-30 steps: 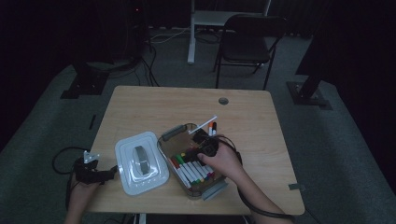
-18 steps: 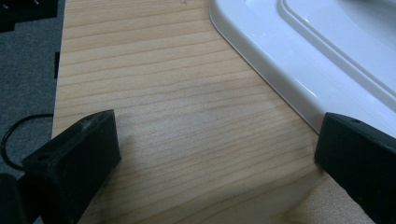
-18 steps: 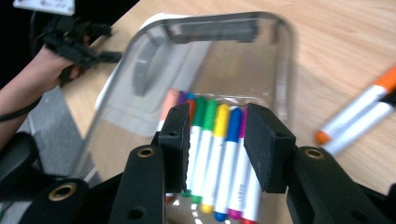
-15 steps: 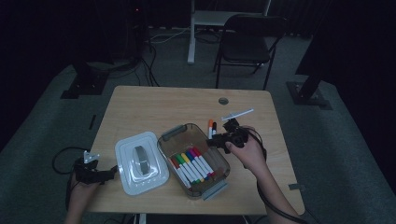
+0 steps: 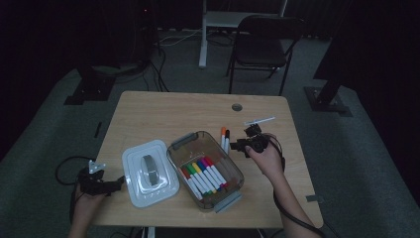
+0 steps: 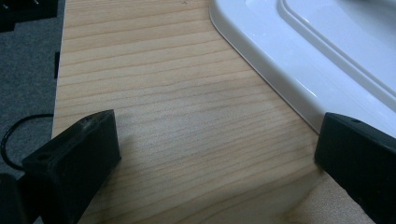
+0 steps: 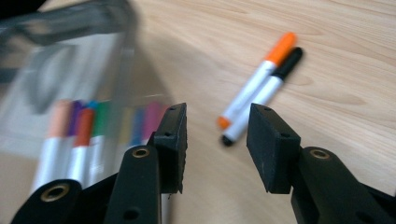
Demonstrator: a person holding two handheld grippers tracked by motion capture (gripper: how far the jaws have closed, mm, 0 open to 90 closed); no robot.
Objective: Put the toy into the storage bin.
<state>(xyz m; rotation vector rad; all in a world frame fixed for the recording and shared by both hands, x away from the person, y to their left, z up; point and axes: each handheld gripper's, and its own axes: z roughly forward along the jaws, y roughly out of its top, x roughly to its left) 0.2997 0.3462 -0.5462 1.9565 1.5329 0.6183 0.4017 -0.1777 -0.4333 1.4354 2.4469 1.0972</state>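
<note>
1. Right gripper (image 5: 243,144) hovers over the table (image 5: 163,111), just right of the two loose markers; jaws parted with nothing between them, and they have just been opening
2. In the right gripper view the jaws frame bare wood, tips aimed at the orange marker (image 7: 261,79) and black marker (image 7: 268,91), which lie side by side and touching beyond them
3. In the high view these two markers lie just right of the clear bin (image 5: 174,153), near its far right corner, apart from the gripper tips
4. The bin holds a row of coloured markers (image 5: 205,174) lying flat, side by side
5. White lid (image 5: 133,181) lies flat on the table just left of the bin, grey handle up
6. Left gripper (image 5: 119,181) rests at the near left table edge, held in the left hand (image 5: 86,203); jaws released, spread wide over bare wood, right jaw at the rim of the lid; whether it touches, cannot tell
7. A white strip (image 5: 260,121) lies on the table beyond the right gripper
</note>
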